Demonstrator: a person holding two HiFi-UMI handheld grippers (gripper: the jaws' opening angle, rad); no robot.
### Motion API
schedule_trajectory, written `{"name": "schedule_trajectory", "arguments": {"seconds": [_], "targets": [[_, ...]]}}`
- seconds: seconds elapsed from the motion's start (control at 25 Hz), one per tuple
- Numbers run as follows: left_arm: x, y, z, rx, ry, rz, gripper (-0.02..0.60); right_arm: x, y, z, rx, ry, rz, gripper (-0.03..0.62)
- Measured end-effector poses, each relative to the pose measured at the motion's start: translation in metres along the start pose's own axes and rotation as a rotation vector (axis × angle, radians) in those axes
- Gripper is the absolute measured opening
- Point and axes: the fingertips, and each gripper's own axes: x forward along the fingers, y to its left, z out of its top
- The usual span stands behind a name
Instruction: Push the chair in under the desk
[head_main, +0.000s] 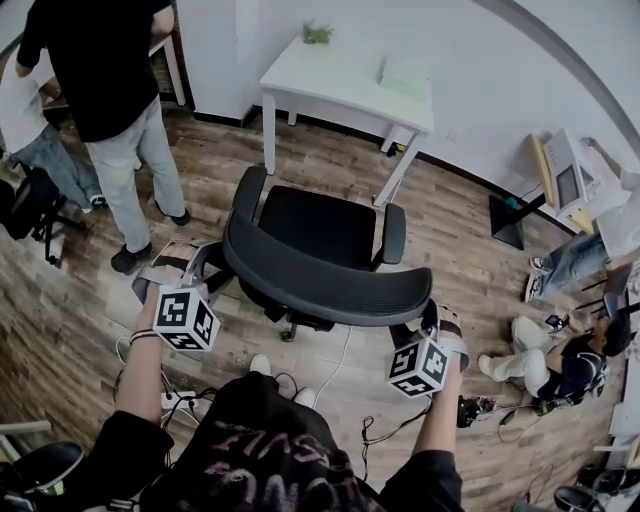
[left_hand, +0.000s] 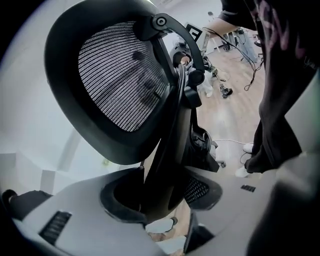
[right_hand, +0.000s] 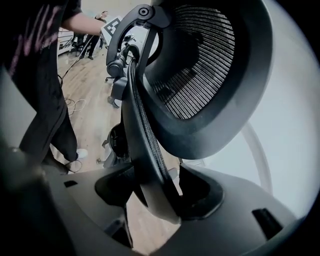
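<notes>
A black office chair (head_main: 318, 225) with a mesh back stands on the wood floor, its seat facing the white desk (head_main: 300, 75) at the back wall and about a seat's length short of it. My left gripper (head_main: 212, 266) is at the left end of the curved backrest (head_main: 320, 280), my right gripper (head_main: 430, 318) at the right end. In the left gripper view the jaws (left_hand: 160, 197) are shut on the backrest's edge (left_hand: 165, 150). The right gripper view shows the same: the jaws (right_hand: 160, 192) clamp the backrest rim (right_hand: 142, 135).
A person (head_main: 110, 100) stands left of the chair, another sits at the far left (head_main: 30, 125). People sit on the floor at the right (head_main: 560, 360). Cables (head_main: 345, 365) and a power strip (head_main: 175, 402) lie behind the chair. A plant (head_main: 318, 33) and papers (head_main: 405, 75) sit on the desk.
</notes>
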Motion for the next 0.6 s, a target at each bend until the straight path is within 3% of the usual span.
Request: {"name": "schedule_trajectory", "arguments": {"seconds": [0.6], "targets": [[0.050, 0.040, -0.001, 0.032, -0.060, 0.010, 0.222, 0.051, -0.039, -0.002, 0.028, 0.071, -0.051, 0.265]]}}
